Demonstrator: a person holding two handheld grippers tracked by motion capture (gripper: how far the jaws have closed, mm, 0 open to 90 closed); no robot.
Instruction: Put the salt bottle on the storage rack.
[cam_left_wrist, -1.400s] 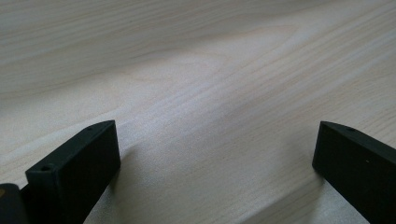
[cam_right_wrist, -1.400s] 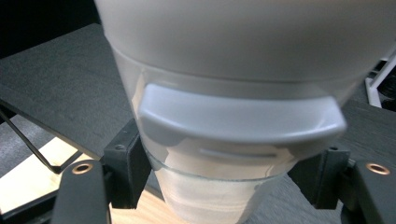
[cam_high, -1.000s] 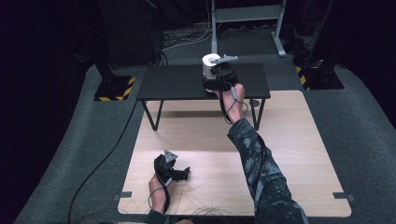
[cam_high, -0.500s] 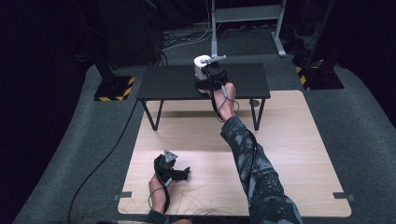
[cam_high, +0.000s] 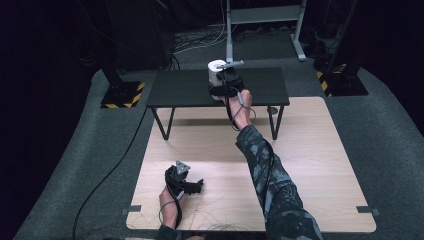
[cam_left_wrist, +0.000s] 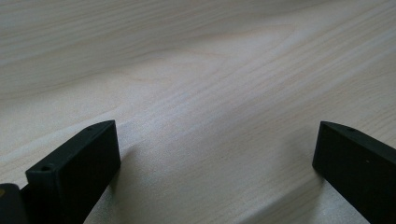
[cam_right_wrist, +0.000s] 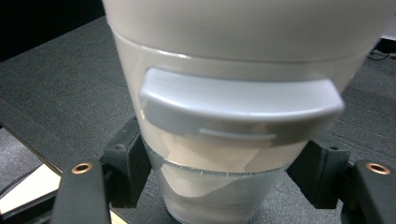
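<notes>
A white lidded container (cam_high: 216, 69) with a clear lower part is held just over the low black table (cam_high: 180, 90), near its middle. My right gripper (cam_high: 221, 86) is shut on it from the near side. In the right gripper view the jaws press both sides of the container (cam_right_wrist: 233, 107) low down, around my right gripper (cam_right_wrist: 219, 179). My left gripper (cam_high: 196, 186) rests on the pale wooden board (cam_high: 310, 165) near its front edge, open. In the left gripper view its jaws stand wide apart over bare wood, with nothing in my left gripper (cam_left_wrist: 217, 163).
The black table stands across the board's far edge on thin legs. Two stands with yellow-black striped bases (cam_high: 121, 95) (cam_high: 345, 82) flank it on the grey carpet. A metal frame (cam_high: 265, 15) stands behind. A black cable (cam_high: 110, 170) trails across the floor at left.
My right gripper has carried the white container leftward along the black table. The left gripper has stayed still on the board.
</notes>
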